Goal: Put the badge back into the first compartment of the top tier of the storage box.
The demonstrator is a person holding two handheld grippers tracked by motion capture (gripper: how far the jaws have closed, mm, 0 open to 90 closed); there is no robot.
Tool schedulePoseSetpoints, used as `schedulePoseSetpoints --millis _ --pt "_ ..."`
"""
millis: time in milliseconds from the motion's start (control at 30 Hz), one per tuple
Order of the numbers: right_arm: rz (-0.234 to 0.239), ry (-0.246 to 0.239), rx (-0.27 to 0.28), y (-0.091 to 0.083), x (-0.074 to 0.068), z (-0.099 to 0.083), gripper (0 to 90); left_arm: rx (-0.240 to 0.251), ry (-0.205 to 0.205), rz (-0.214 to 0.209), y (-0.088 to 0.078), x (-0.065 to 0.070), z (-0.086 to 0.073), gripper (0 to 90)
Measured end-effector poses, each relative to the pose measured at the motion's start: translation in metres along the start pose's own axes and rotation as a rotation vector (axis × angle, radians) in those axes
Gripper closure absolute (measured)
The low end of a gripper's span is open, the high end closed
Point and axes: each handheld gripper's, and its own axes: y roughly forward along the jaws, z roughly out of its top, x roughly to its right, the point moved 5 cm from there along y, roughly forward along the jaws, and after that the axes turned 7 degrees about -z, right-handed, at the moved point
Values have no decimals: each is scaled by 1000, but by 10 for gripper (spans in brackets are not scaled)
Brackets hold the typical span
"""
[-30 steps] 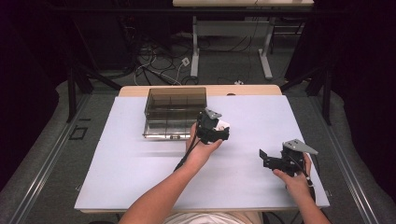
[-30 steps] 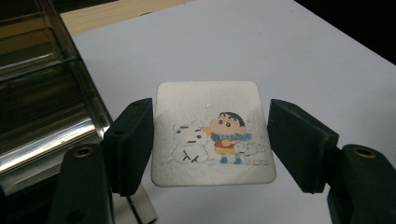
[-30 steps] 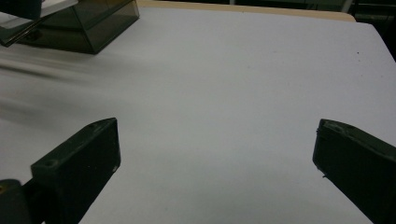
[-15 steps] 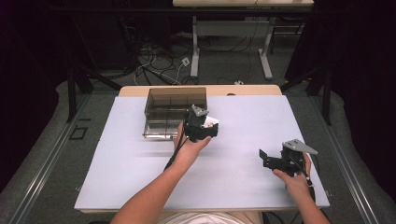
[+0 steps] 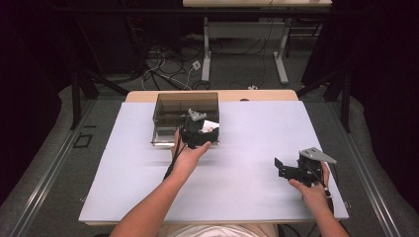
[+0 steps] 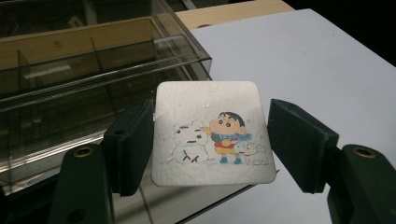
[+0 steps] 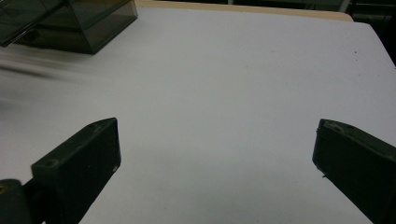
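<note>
A white square card with a cartoon child and a snowman printed on it sits between the jaws of my left gripper, which is shut on its two side edges. In the high view the left gripper holds the card over the front right corner of a smoky clear plastic box. The box's divided inside lies just behind the card. My right gripper hovers low over the right of the table, open, with nothing between its jaws.
The white table top stretches wide between the two hands. The box's corner shows at the far left of the right gripper view. A wooden edge runs along the table's back, with dark floor and cables beyond.
My left hand has carried the card leftward and away from me, from mid-table to the box's front right corner. The right hand has stayed where it was.
</note>
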Motion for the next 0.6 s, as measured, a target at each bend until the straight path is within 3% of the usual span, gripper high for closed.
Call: schedulePoseSetpoints --millis 600 --pt "-7 2 -1 0 0 0 9 12 -45 67 -25 -32 -3 333"
